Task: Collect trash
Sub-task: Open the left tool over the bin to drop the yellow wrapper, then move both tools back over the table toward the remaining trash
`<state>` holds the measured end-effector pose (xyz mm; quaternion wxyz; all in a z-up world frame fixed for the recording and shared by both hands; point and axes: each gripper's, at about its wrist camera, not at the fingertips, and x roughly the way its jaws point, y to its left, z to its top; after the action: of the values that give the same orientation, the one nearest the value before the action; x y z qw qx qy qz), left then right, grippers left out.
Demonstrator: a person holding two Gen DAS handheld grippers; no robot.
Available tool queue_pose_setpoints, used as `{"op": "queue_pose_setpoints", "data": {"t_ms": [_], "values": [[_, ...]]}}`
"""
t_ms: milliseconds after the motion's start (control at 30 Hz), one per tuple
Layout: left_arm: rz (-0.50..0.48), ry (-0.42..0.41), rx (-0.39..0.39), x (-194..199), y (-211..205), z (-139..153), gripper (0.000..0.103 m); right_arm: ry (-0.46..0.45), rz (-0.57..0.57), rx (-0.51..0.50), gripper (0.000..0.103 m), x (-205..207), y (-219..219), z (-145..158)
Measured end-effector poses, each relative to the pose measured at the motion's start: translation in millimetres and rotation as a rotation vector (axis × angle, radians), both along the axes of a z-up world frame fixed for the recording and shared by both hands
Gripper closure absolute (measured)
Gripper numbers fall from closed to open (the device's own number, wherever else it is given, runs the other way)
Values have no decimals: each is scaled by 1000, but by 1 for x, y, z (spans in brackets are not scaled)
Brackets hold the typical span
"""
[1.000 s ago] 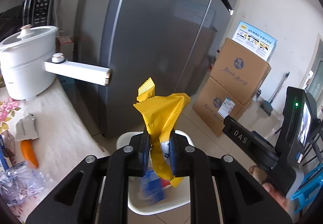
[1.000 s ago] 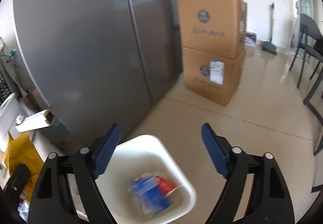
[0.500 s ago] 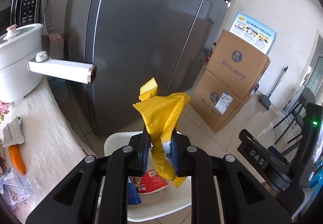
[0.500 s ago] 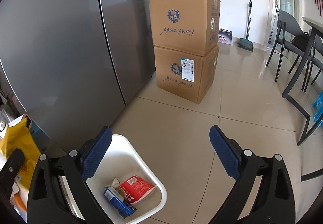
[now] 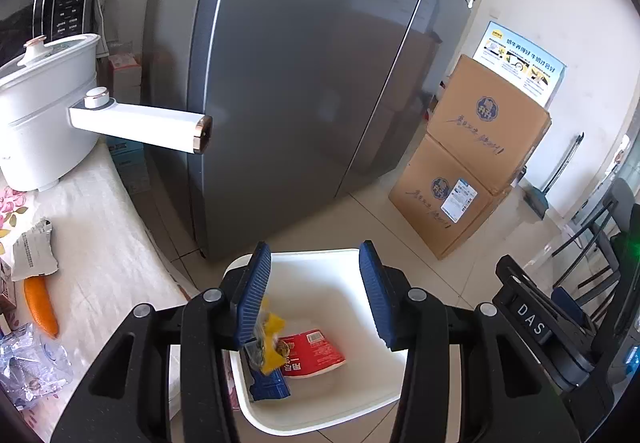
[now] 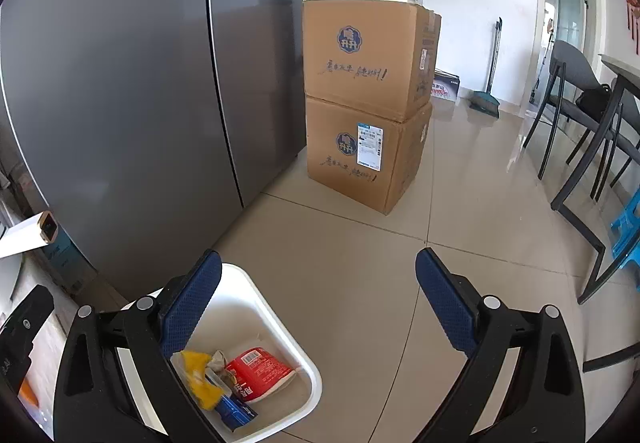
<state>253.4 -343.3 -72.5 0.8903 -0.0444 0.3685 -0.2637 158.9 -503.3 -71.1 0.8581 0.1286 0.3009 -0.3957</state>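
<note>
A white bin [image 5: 328,419] stands on the floor beside the table; it also shows in the right wrist view [image 6: 308,371]. Inside lie a yellow wrapper [image 5: 272,347], a red packet [image 5: 316,353] and a blue packet [image 5: 270,387]. The same yellow wrapper [image 6: 198,379] and red packet [image 6: 260,373] show in the right wrist view. My left gripper [image 5: 316,295] is open and empty above the bin. My right gripper [image 6: 318,309] is wide open and empty, above the floor just right of the bin.
On the table [image 5: 104,243] at left lie a torn white wrapper [image 5: 32,249], an orange piece [image 5: 40,307] and crumpled clear plastic [image 5: 28,371]. A white pot [image 5: 44,111] with a long handle stands behind. Grey fridge [image 5: 300,83], stacked cardboard boxes [image 6: 360,103], chairs [image 6: 580,115].
My left gripper has opened and let go of the yellow wrapper, which has dropped into the bin. My right gripper has drawn back and up, still open.
</note>
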Motion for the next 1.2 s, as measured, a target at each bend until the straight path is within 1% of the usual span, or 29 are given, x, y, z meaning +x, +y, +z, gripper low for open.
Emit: {"op": "queue_pose_setpoints", "data": {"t_ms": [133,333,367,567,667,867,1033,1067,1200], "values": [[20,-12,1,-3,10,2,50,-1,22,-14,10,0,8,2],[66,-9,-1,-10,34,3,49,-2,74,-38,9,0,31,7],[72,-13,0,-12,37,4,47,-7,86,-45,7,-1,38,8],[139,-62,18,-32,75,10,36,-17,147,-106,7,-5,74,16],[179,-74,24,-42,97,12,30,-20,177,-117,7,-8,90,18],[226,-64,19,-58,135,13,29,-11,243,-110,7,-16,121,15],[259,-81,43,-78,170,12,27,-7,299,-85,7,-22,147,11],[264,-85,48,-82,176,12,26,-8,312,-87,7,-24,154,11],[280,-100,78,-93,198,13,25,-10,358,-89,7,-30,178,9]]}}
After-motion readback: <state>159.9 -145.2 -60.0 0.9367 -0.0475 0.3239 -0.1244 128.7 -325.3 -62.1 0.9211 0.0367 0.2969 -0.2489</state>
